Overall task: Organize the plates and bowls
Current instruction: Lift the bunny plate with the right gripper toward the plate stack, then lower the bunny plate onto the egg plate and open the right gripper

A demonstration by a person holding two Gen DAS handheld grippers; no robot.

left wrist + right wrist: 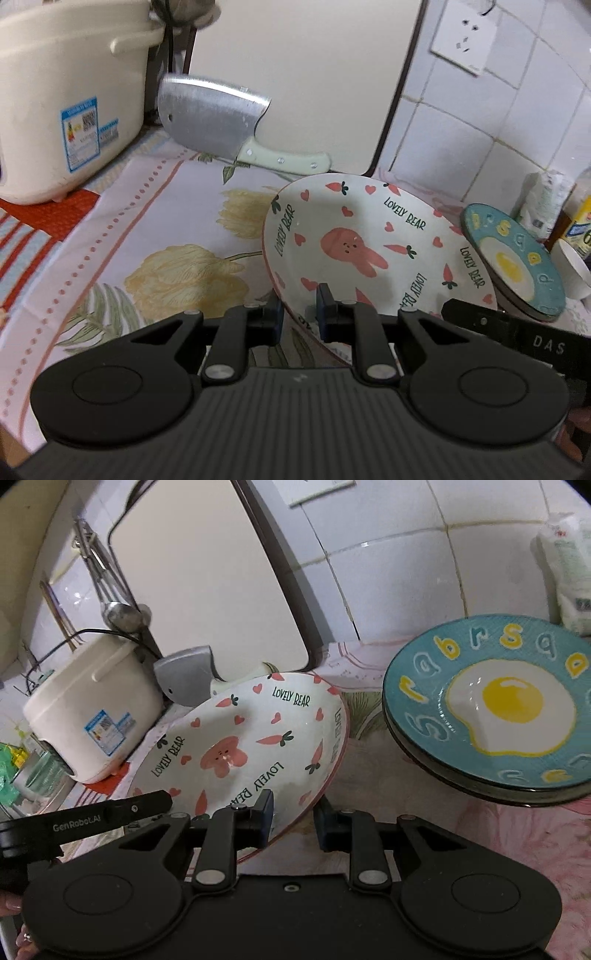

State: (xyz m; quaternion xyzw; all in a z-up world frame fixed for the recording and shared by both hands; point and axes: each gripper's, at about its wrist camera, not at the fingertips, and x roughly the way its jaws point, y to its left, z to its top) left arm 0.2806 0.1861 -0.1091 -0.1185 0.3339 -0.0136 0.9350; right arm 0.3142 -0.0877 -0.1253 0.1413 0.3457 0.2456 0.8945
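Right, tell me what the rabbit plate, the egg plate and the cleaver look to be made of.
Rabbit plate: glazed ceramic, probably; glossy white surface with printed carrots and hearts and a thin pink rim.
Egg plate: likely glazed ceramic too; shiny highlights on the yolk, dark underside edge.
Cleaver: brushed steel blade, dull grey sheen; pale handle with metal rivets, seemingly plastic.

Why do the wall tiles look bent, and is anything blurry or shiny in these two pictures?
Left wrist view: the lens bows the wall tiles into curves; the cleaver is slightly smeared; lighting is soft, with only faint shadows. Right wrist view: the cutting board edge bends strongly; small glare spots sit on the egg plate; the bunny plate is sharp; the frame corners go dark.
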